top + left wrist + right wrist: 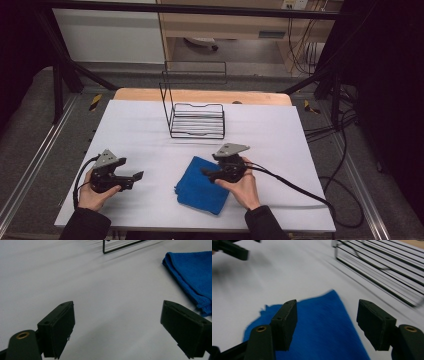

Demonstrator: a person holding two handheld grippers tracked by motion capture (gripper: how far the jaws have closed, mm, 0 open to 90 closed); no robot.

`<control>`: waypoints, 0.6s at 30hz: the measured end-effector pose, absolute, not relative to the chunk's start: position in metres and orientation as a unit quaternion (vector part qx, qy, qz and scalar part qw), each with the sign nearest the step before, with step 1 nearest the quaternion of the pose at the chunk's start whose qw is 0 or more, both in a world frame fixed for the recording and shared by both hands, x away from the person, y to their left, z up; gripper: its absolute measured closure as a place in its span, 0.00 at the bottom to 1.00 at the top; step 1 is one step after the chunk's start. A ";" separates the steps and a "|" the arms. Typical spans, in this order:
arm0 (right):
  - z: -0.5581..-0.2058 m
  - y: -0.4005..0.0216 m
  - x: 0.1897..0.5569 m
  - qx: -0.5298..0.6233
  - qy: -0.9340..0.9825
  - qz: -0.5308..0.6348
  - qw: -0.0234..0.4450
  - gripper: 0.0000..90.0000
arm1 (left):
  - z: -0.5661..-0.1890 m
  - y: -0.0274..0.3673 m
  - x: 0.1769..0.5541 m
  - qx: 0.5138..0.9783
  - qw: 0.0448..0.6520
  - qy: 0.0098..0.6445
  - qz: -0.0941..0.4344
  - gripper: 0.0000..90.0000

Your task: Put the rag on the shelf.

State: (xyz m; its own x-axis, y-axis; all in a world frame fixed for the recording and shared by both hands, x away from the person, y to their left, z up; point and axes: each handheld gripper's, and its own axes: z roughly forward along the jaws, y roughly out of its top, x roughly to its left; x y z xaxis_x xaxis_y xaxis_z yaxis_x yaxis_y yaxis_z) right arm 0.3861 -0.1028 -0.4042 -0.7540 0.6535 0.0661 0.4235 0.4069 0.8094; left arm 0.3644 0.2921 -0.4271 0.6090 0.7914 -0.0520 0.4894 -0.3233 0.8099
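My right tongs (327, 325) gape over the folded blue terry cloth (202, 185); my left tongs (117, 330) gape above bare white desk (150, 130).

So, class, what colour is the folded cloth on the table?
Blue; the cloth shows best in the high view.

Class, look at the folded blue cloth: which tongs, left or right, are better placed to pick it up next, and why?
Probably the right tongs: they hang open directly over the blue cloth, jaws spread above it. The left tongs, also open, sit over bare white table beside it.
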 end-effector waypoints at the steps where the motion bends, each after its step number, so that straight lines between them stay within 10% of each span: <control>1: -0.407 -0.112 0.387 0.336 0.826 0.433 0.130 0.42 | -0.427 0.292 0.364 0.793 0.418 0.405 0.181 0.14; 18: -0.448 -0.160 0.386 0.452 0.801 0.378 0.106 0.76 | -0.428 0.291 0.364 0.792 0.418 0.406 0.180 0.12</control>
